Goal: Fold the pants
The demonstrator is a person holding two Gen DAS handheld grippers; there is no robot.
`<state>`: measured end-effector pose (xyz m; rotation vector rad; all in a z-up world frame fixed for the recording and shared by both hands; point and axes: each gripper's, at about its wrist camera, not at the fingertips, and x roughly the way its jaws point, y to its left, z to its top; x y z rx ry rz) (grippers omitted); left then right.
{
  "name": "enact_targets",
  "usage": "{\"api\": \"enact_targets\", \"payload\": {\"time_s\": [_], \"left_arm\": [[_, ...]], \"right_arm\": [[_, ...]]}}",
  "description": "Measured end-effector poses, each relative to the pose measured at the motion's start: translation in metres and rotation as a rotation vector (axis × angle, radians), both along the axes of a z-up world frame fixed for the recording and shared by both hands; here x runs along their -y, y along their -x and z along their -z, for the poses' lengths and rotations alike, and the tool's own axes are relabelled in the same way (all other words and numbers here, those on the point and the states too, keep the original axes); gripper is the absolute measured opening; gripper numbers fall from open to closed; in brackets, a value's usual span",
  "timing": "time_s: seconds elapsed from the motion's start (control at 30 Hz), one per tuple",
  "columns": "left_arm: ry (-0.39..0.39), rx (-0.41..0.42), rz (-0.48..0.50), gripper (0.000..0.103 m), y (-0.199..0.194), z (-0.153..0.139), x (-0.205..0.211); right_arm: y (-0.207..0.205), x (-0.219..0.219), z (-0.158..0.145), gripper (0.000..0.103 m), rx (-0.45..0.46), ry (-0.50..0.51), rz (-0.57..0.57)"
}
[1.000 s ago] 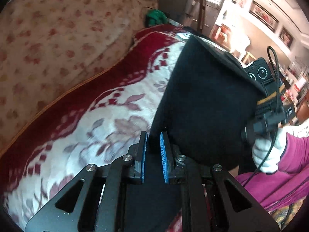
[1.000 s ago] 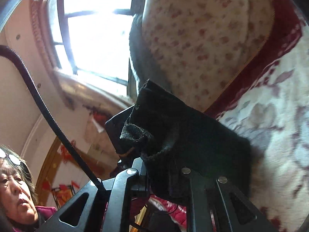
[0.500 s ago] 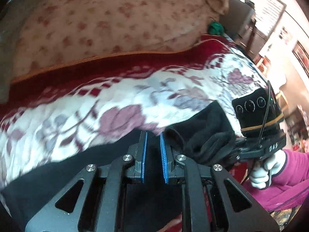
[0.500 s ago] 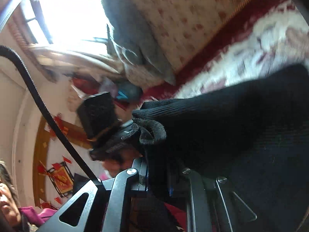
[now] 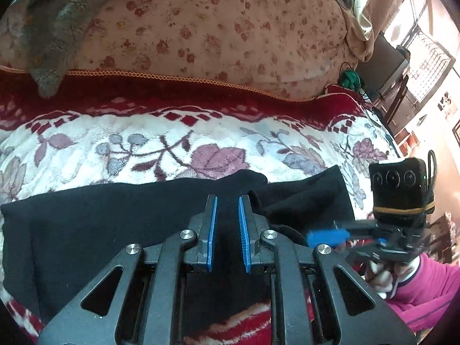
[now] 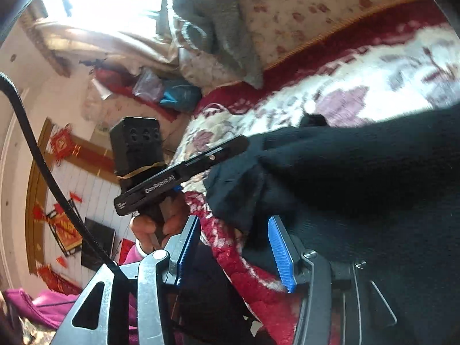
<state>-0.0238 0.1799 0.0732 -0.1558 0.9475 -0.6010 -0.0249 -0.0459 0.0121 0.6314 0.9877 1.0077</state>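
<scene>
Pants: black pants (image 5: 120,210) lie spread across the near part of the bed, on the floral blanket (image 5: 178,135); a bunched end sits at the right (image 5: 310,201).
Left hand-held gripper: the left hand-held gripper (image 5: 227,210) has its blue pads (image 5: 212,230) at a narrow gap, black fabric running between them; it grips the pants.
Right hand-held gripper: the right hand-held gripper (image 6: 234,247) stands partly spread, its jaws having just been opening; the pants' edge (image 6: 244,195) lies just beyond the blue pads (image 6: 280,254), which press on nothing.
Bed: red-bordered blanket, with a rose-print quilt (image 5: 201,28) on the far side.
Grey towel: far left (image 5: 54,31), draped over the quilt.
</scene>
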Motion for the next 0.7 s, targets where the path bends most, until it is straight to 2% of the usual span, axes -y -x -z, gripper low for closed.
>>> {"api": "enact_targets", "payload": {"time_s": [0.07,0.13,0.23,0.3,0.4,0.53,0.57,0.63,0.7], "left_arm": [[0.000,-0.002,-0.004,0.013,0.006,-0.002,0.000],[0.017,-0.009,-0.006,0.013,0.012,-0.003,0.000],[0.025,-0.008,-0.019,0.013,0.019,-0.005,-0.001],[0.043,-0.011,-0.036,0.013,0.026,-0.006,-0.008],[0.061,-0.017,-0.086,0.013,0.034,-0.005,-0.022],[0.072,-0.036,-0.166,0.013,0.043,-0.001,-0.042],[0.063,-0.042,-0.199,0.015,0.046,0.001,-0.048],[0.028,-0.044,-0.268,0.040,0.054,0.005,-0.057],[0.012,-0.034,-0.315,0.046,0.060,0.007,-0.064]], "right_arm": [[-0.007,-0.005,-0.003,0.047,0.057,0.086,0.028],[-0.017,-0.009,-0.004,0.047,0.070,0.088,0.020],[-0.040,-0.005,0.005,0.046,0.074,0.133,0.079],[-0.050,-0.002,0.011,0.039,0.059,0.137,0.119],[-0.054,0.001,0.011,0.039,0.050,0.116,0.163],[-0.045,-0.001,0.004,0.040,0.044,0.105,0.163],[-0.042,-0.001,0.001,0.040,0.044,0.106,0.164],[-0.036,-0.005,-0.006,0.041,0.059,0.122,0.157],[-0.029,-0.014,-0.013,0.042,0.084,0.140,0.128]]}}
